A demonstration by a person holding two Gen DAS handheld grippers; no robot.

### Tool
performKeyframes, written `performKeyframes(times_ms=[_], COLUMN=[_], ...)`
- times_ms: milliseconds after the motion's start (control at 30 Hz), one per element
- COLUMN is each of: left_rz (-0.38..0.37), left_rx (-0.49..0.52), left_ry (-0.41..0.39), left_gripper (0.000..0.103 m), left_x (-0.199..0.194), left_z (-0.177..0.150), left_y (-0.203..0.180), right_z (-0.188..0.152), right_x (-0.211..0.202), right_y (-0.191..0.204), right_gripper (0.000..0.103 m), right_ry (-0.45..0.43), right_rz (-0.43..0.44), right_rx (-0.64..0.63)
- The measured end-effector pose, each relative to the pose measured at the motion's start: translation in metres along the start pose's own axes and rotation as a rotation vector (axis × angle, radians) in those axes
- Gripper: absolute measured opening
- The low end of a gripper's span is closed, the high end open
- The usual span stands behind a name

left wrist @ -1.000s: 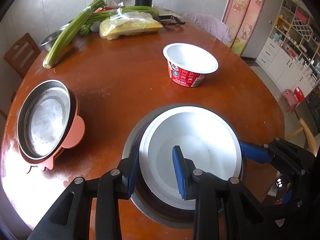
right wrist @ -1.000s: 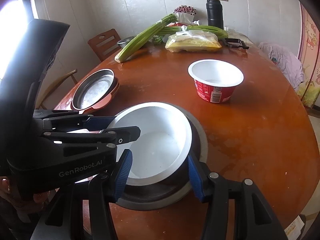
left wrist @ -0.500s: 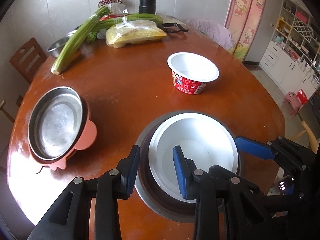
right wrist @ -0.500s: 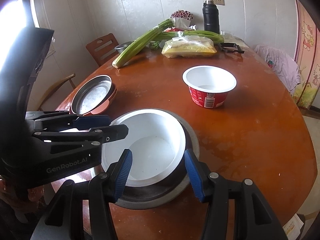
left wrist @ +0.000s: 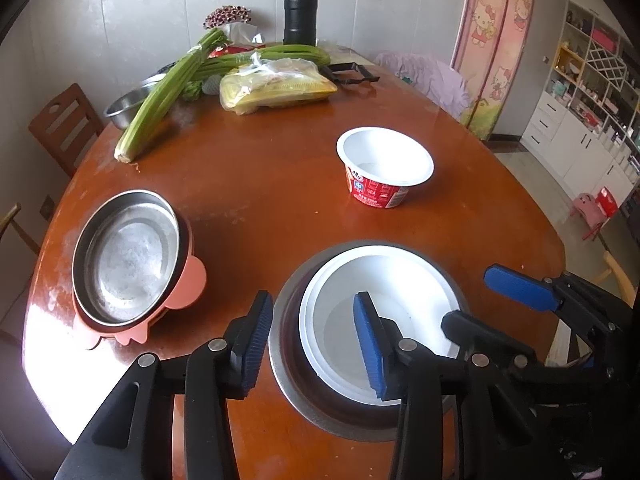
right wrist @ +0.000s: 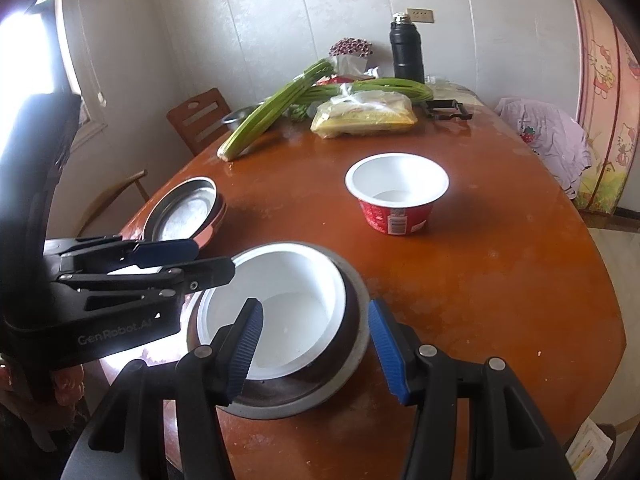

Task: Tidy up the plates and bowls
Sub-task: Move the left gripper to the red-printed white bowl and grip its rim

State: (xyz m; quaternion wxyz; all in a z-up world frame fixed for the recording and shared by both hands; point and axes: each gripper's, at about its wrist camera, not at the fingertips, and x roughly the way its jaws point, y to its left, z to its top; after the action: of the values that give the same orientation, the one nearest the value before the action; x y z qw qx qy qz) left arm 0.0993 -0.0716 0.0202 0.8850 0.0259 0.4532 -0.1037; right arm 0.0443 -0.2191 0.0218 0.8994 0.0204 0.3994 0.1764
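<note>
On the round wooden table (left wrist: 248, 184): one white bowl (left wrist: 384, 320) nested in one steel bowl (left wrist: 288, 360), one red-sided paper bowl (left wrist: 384, 168), one steel plate (left wrist: 128, 256) set on one pink plate (left wrist: 188, 284), and one further steel bowl (left wrist: 124, 108) at the far edge. Also one black flask (left wrist: 301, 16), two bundles of celery (left wrist: 168, 92), one bagged packet of yellow food (left wrist: 276, 84), one black folding handle (left wrist: 348, 72). Two grippers: left gripper (left wrist: 312, 344), right gripper (right wrist: 316, 344); two wooden chairs (right wrist: 200, 120) visible in the right wrist view.

The brown desk (left wrist: 280, 184) carries a steel bowl (left wrist: 288, 384), a red cup (left wrist: 384, 168), a pink plate (left wrist: 188, 288), celery (left wrist: 160, 104) and a black flask (left wrist: 300, 16).
</note>
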Motion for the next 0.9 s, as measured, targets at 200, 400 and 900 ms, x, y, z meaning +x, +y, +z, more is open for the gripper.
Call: performKeyframes(times_ms=[200,400,900], left_rz=[-0.007,0.006,0.004], left_rx=[0.018,0.04,0.085], left_ry=[-0.019,-0.032,-0.071], left_gripper=[0.044,0.044,0.045], left_x=[-0.006,-0.006,0.003], left_z=[0.007,0.023,0.071], left_y=[-0.006,-0.015,-0.032], right_z=[0.004,0.013,0.033], right_x=[-0.009,-0.017,-0.022], right_y=[-0.006,-0.019,-0.057], right_gripper=[0.055,0.055,0.061], right_ry=[-0.031,-0.08,-0.112], right_rz=[-0.022,-0.043,-0.084], right_rx=[0.02,0.04,0.097])
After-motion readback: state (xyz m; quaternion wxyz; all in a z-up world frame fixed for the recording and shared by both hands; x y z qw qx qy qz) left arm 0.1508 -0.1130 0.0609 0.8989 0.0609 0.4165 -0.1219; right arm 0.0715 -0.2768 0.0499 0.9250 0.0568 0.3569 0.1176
